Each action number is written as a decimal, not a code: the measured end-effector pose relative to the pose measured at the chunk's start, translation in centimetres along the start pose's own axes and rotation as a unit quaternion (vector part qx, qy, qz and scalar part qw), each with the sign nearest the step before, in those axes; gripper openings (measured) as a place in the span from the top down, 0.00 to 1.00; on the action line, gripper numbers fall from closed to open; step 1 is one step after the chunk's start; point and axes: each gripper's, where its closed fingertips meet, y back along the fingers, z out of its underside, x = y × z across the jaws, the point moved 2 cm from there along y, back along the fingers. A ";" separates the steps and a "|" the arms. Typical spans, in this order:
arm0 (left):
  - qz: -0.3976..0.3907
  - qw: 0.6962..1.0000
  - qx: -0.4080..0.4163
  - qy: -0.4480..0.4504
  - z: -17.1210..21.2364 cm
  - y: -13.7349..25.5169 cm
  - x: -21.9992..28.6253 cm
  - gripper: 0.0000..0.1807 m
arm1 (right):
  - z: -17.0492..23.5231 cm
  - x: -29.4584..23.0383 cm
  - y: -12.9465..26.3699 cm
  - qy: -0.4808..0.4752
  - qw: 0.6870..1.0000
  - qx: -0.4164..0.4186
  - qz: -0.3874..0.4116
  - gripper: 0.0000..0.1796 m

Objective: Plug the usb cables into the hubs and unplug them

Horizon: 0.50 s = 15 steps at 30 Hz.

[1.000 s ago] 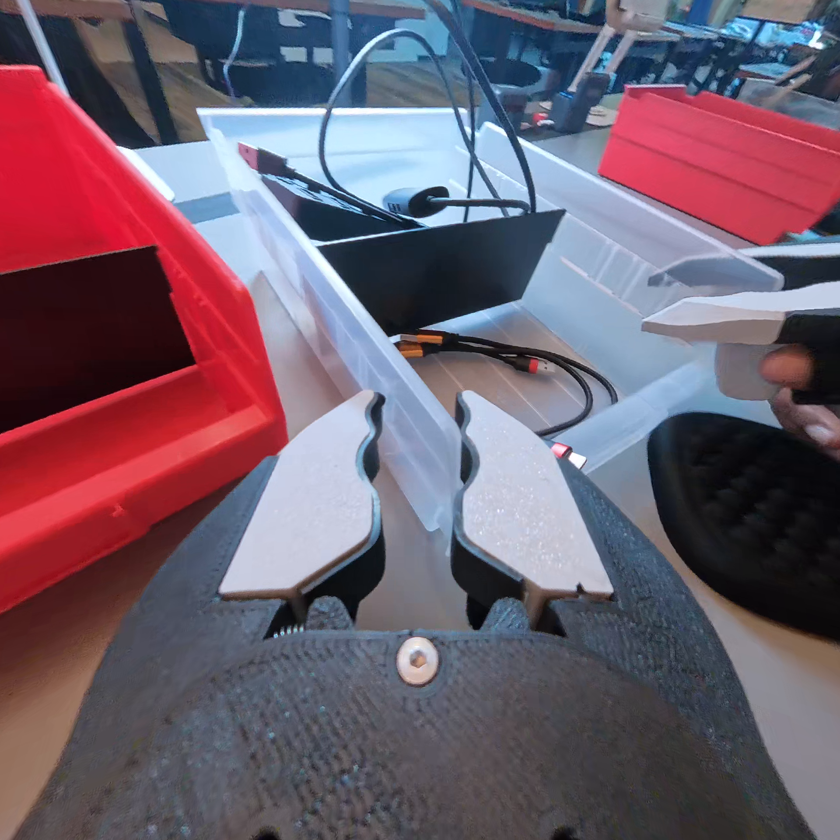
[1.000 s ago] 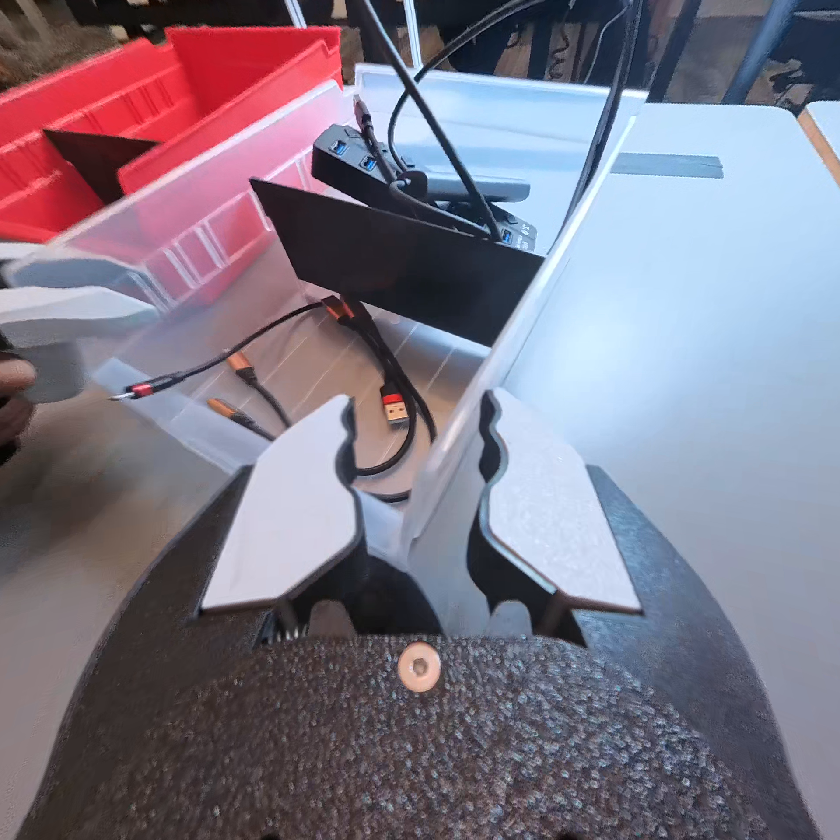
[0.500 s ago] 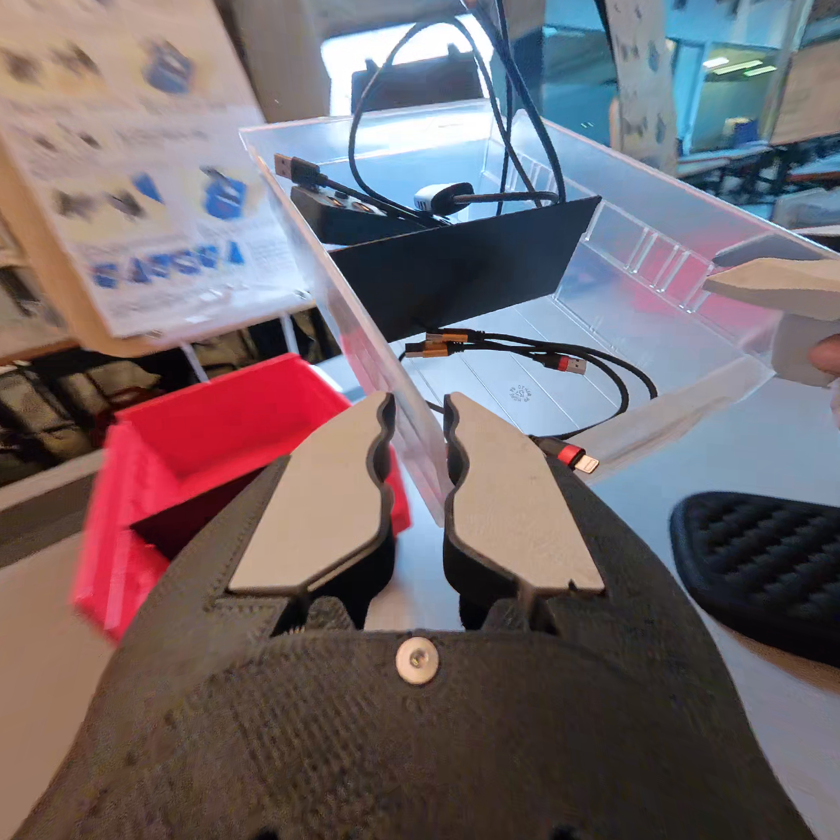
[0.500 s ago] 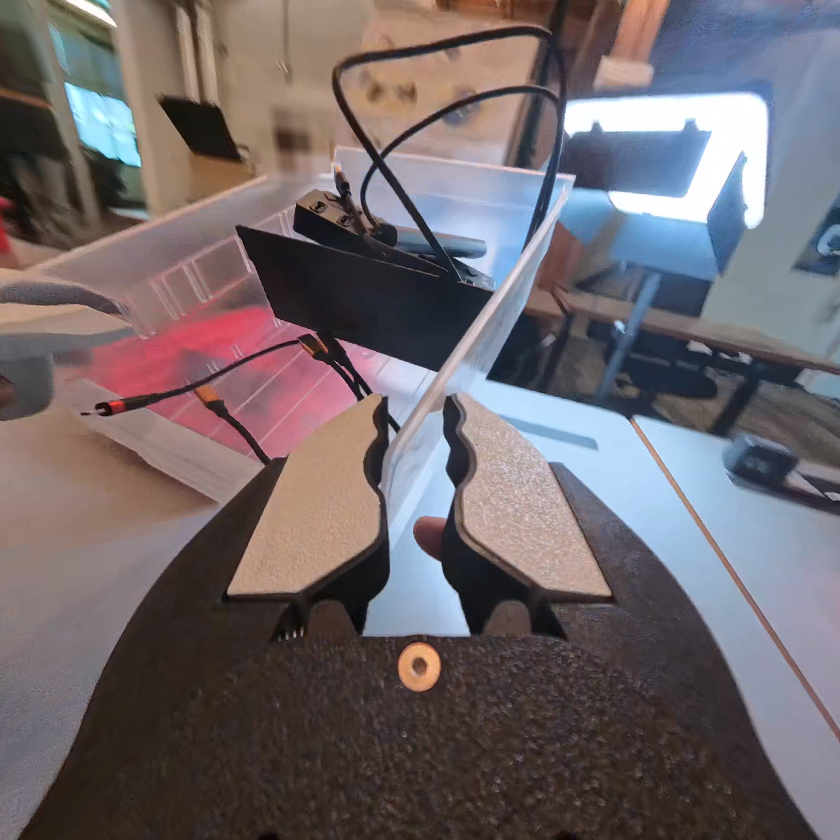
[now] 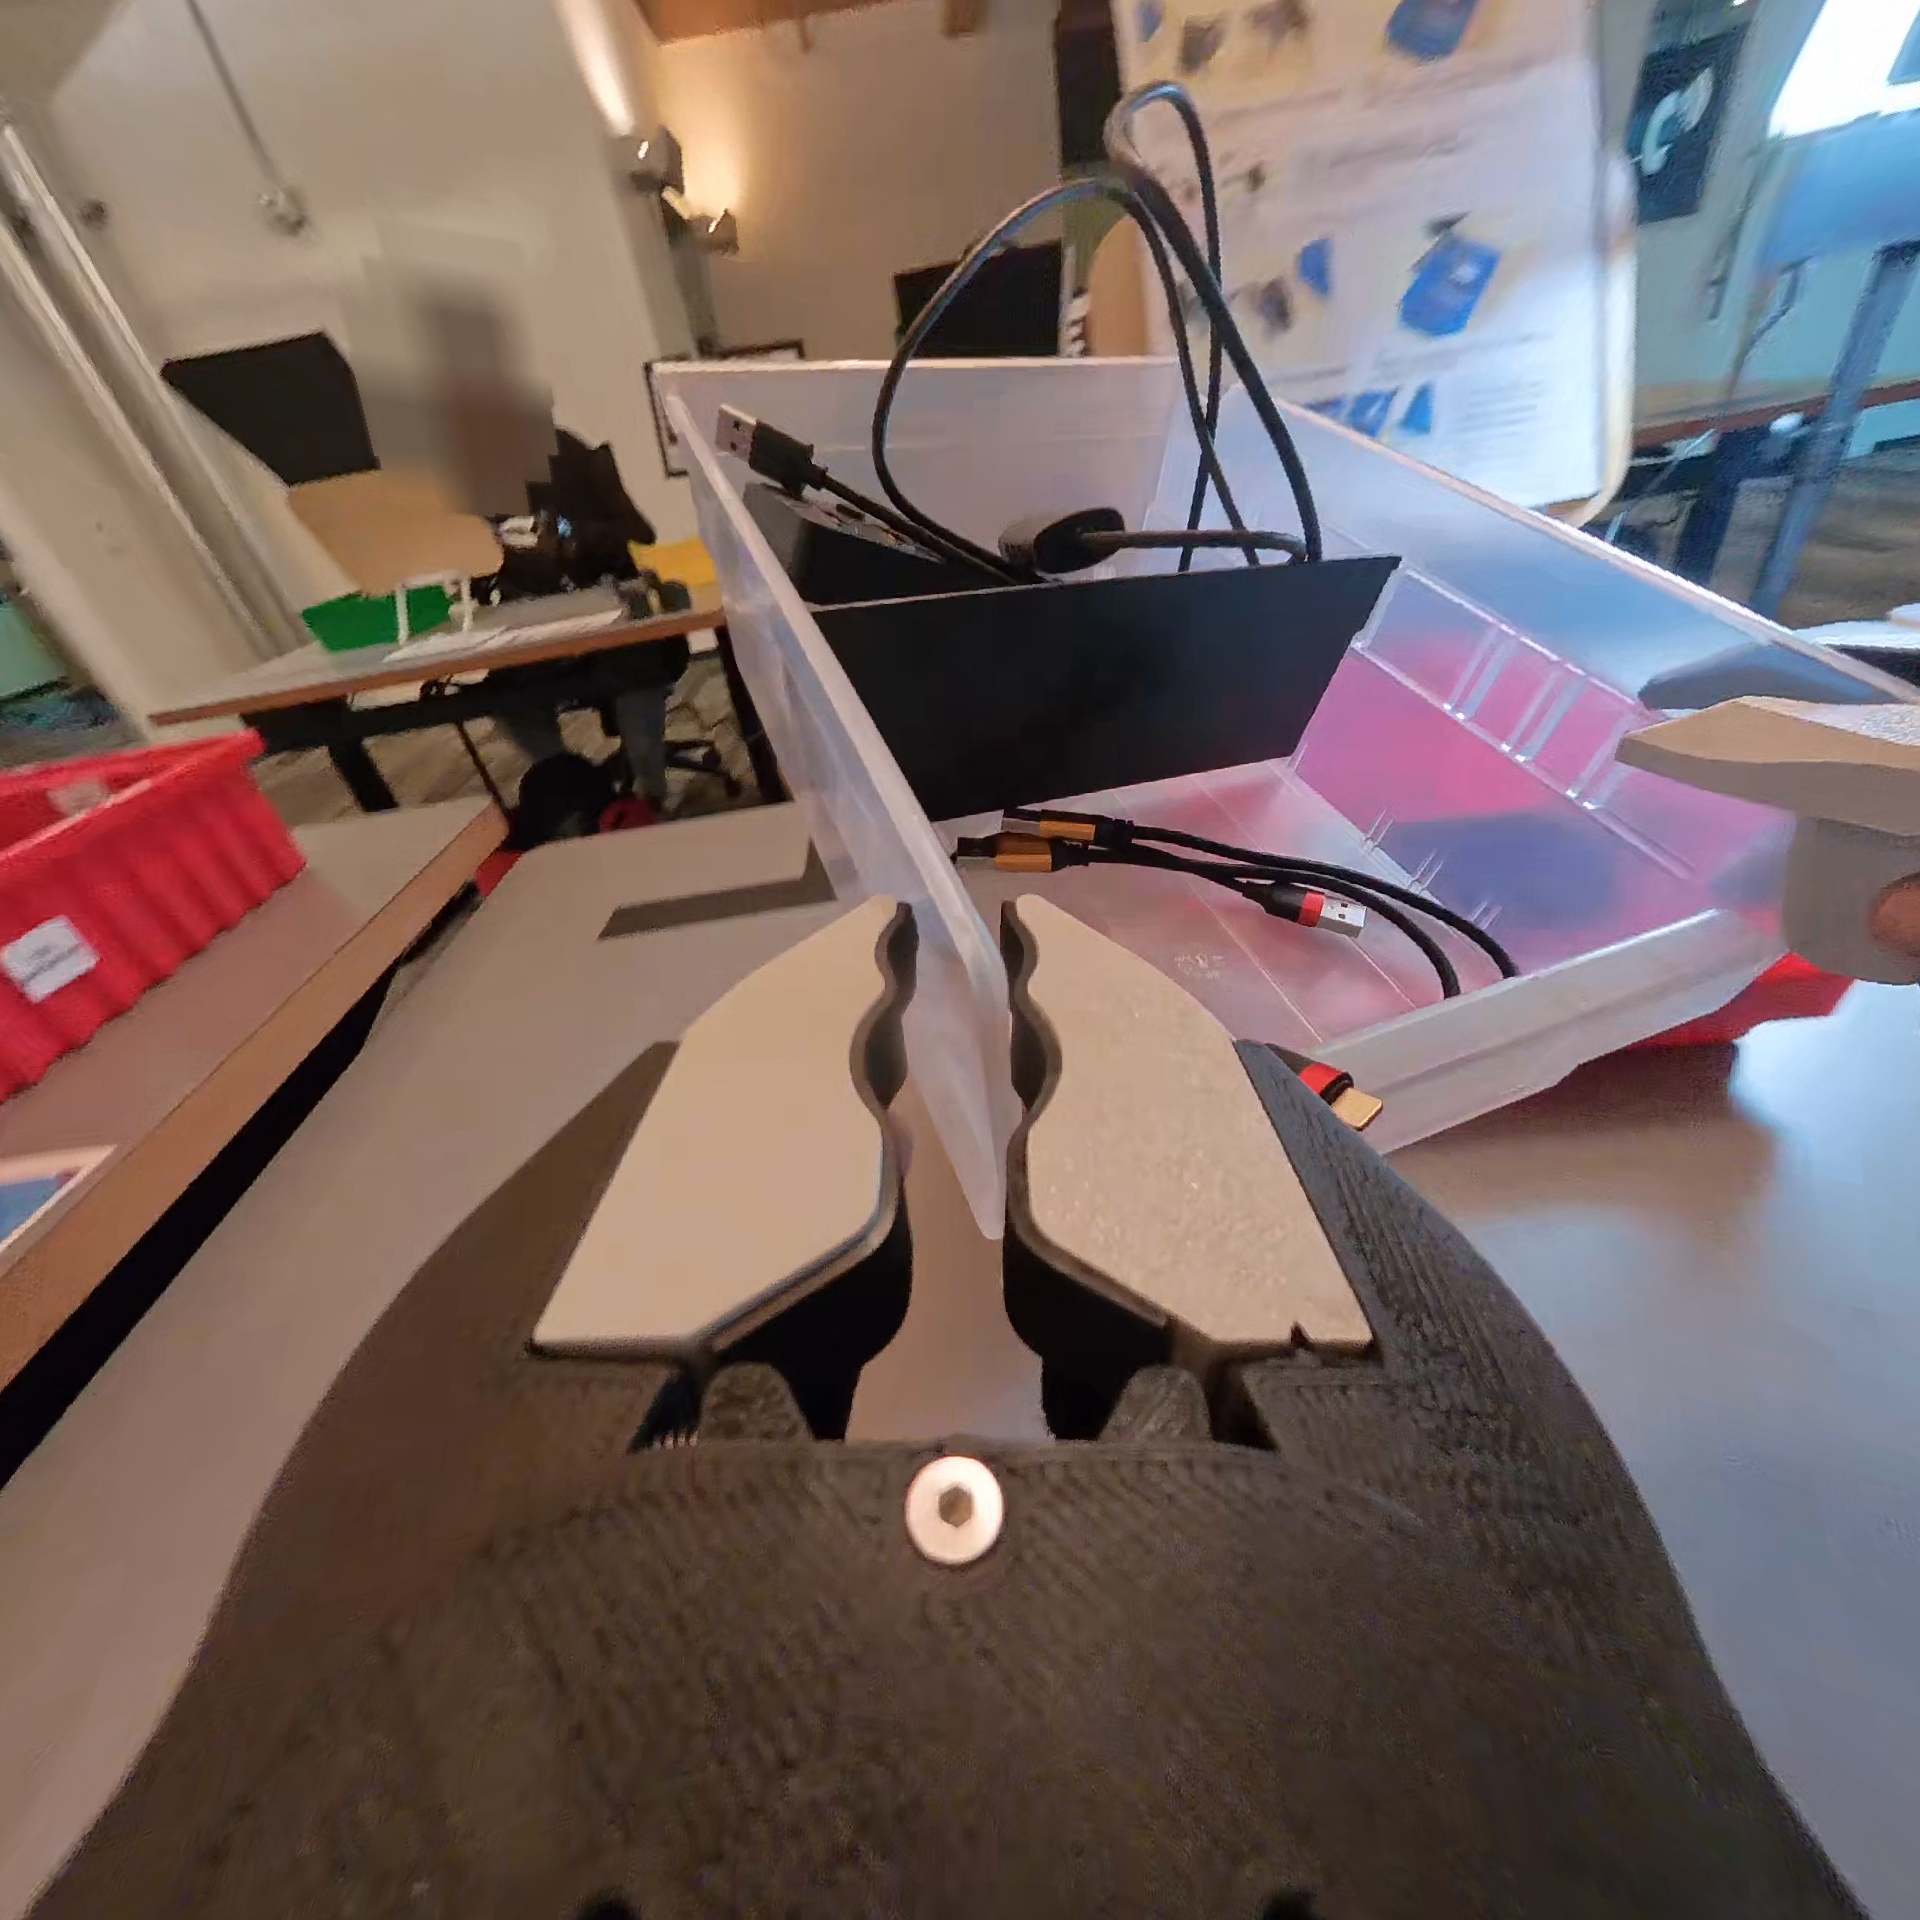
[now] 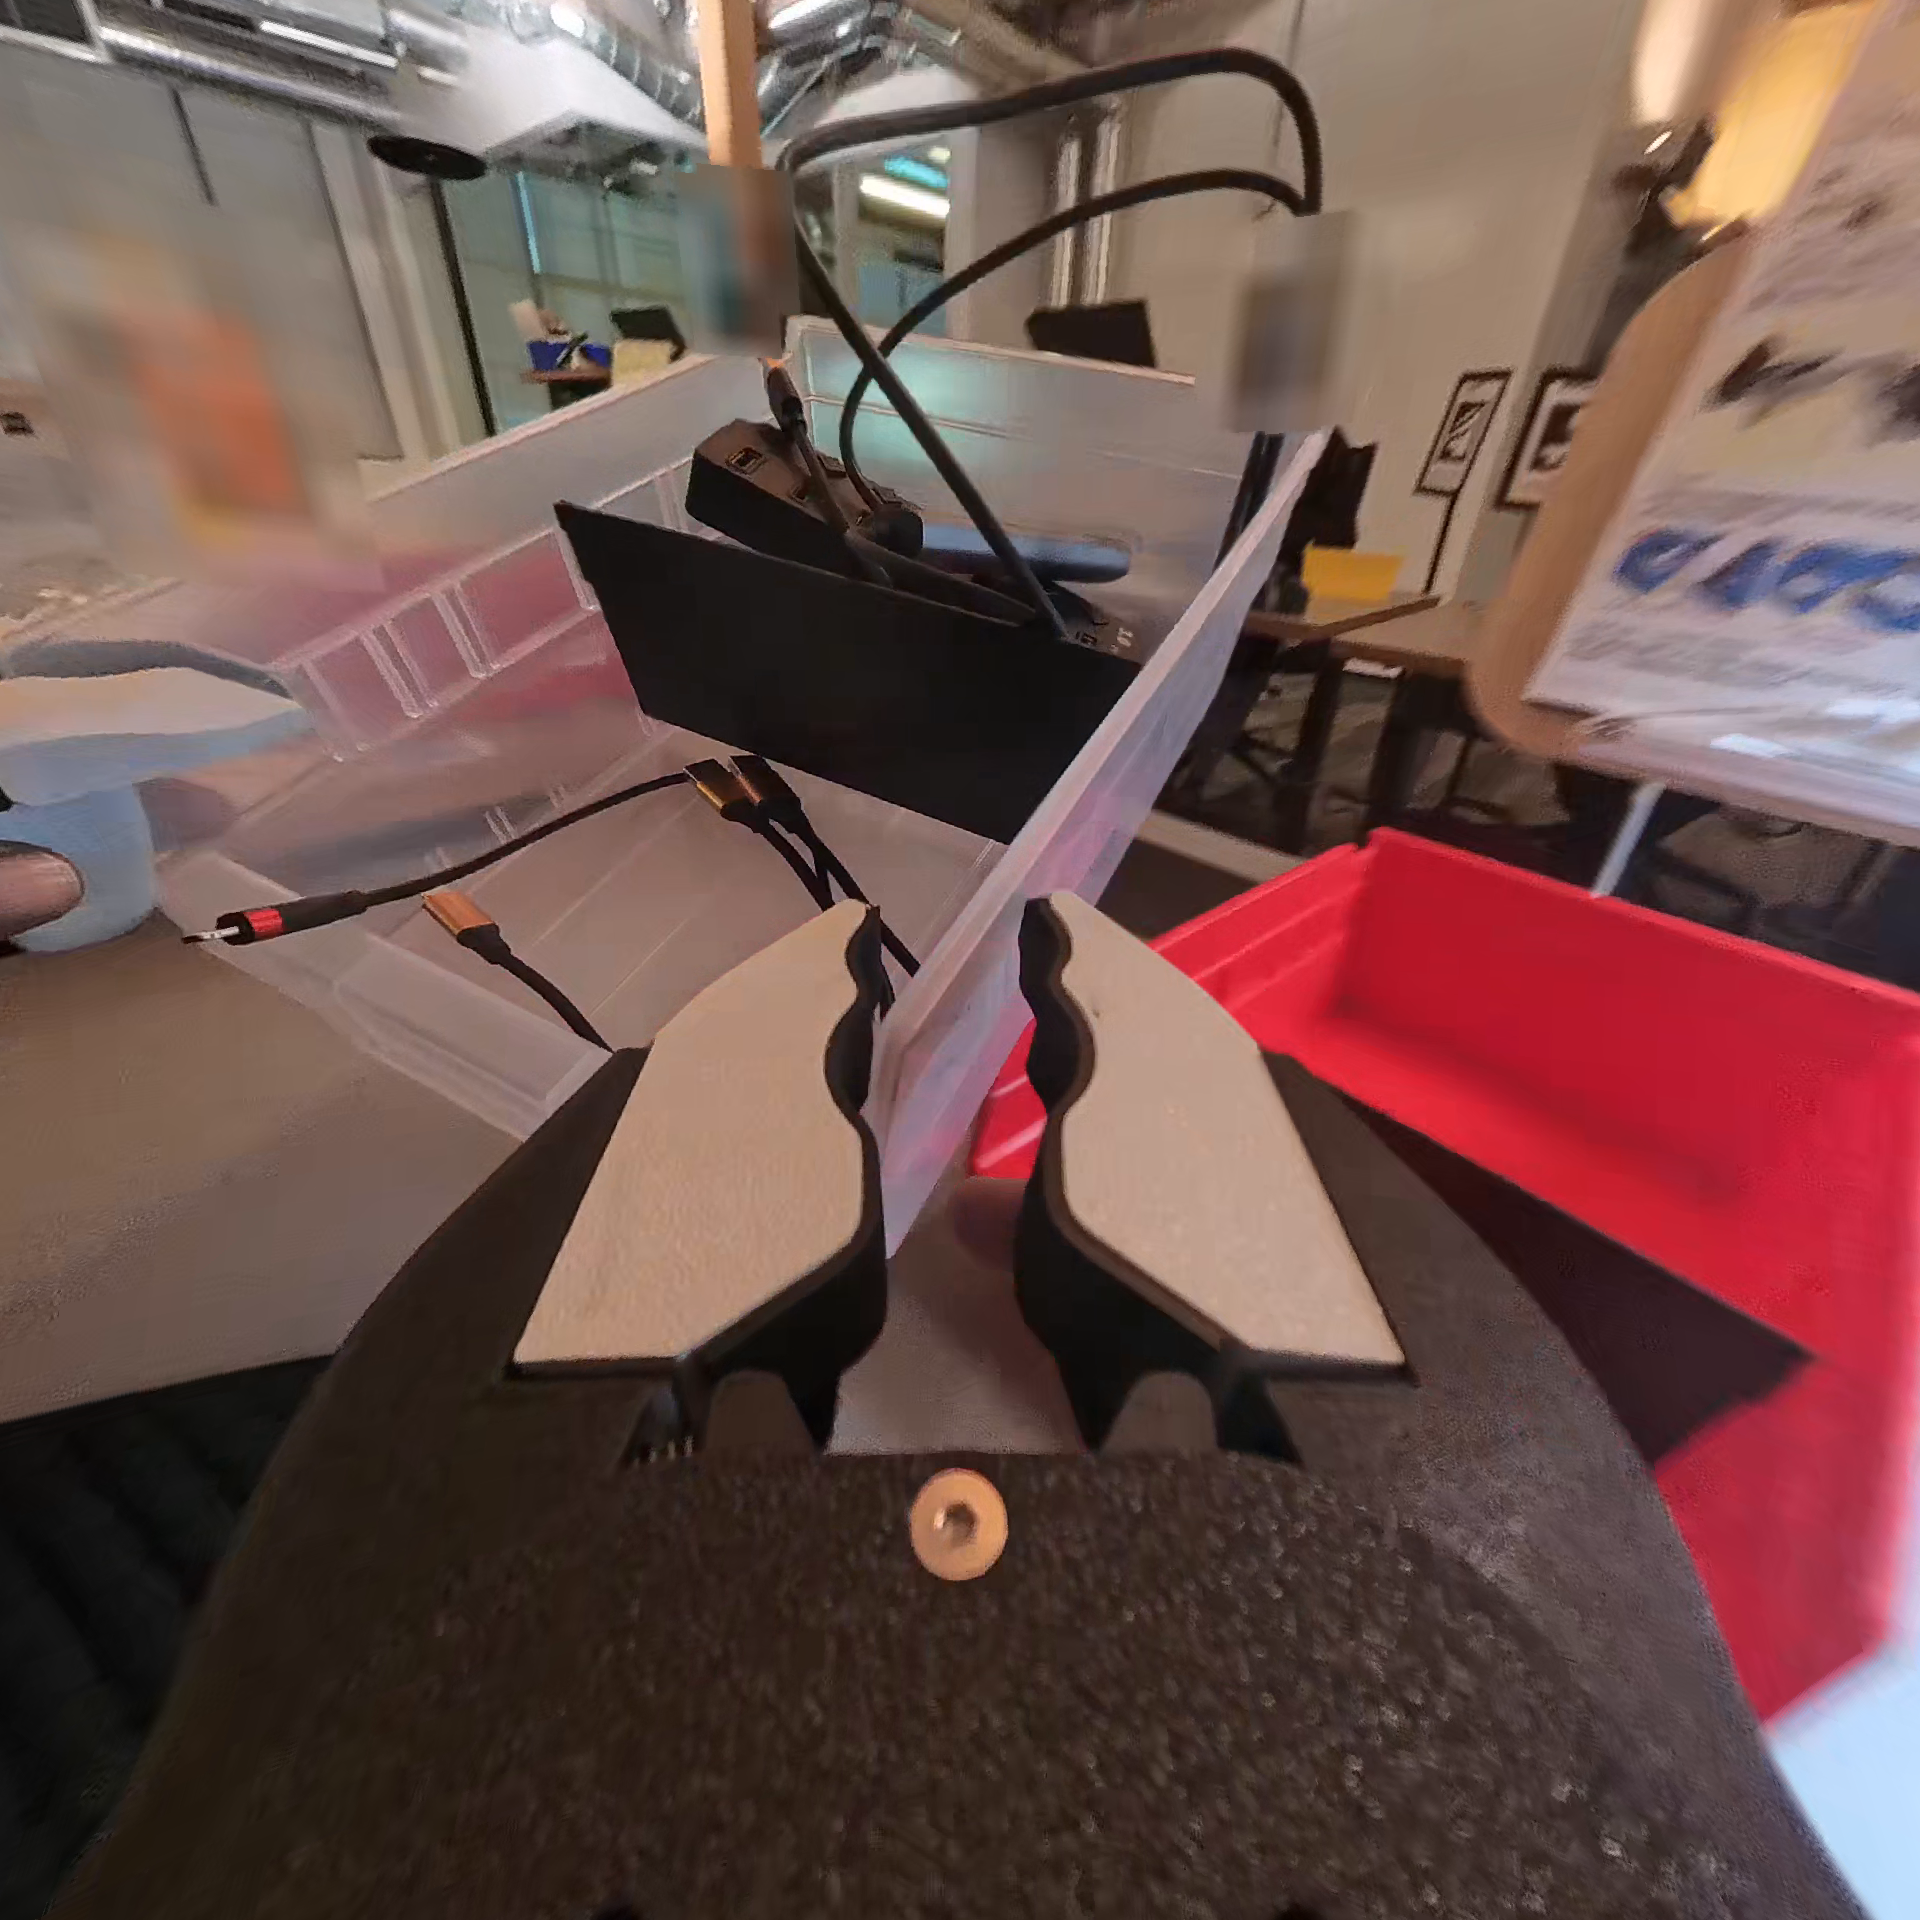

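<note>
Clamping clear bin (image 5: pixel 1538 582) walls, both sides; hubs (image 6: pixel 821 509) half-hidden behind divider (image 6: pixel 831 665).

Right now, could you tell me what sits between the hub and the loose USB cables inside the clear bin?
In the left wrist view, an upright black divider crosses the clear bin, separating the hub behind it from the loose USB cables in front.

Left wrist view is taken from close behind the left gripper (image 5: pixel 954 925), at left wall of clear bin (image 5: pixel 831 748), faced fwd and to right. Right wrist view is taken from the right gripper (image 6: pixel 948 920), at opposite wall, faced left. Bin interior w/ cables (image 5: pixel 1226 862) is shared by both.
</note>
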 end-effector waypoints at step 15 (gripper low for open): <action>0.055 0.982 -0.172 0.049 12.7 -5.2 -2.9 0.85 | 9.5 -0.8 -5.7 0.025 0.989 -0.144 -0.022 0.81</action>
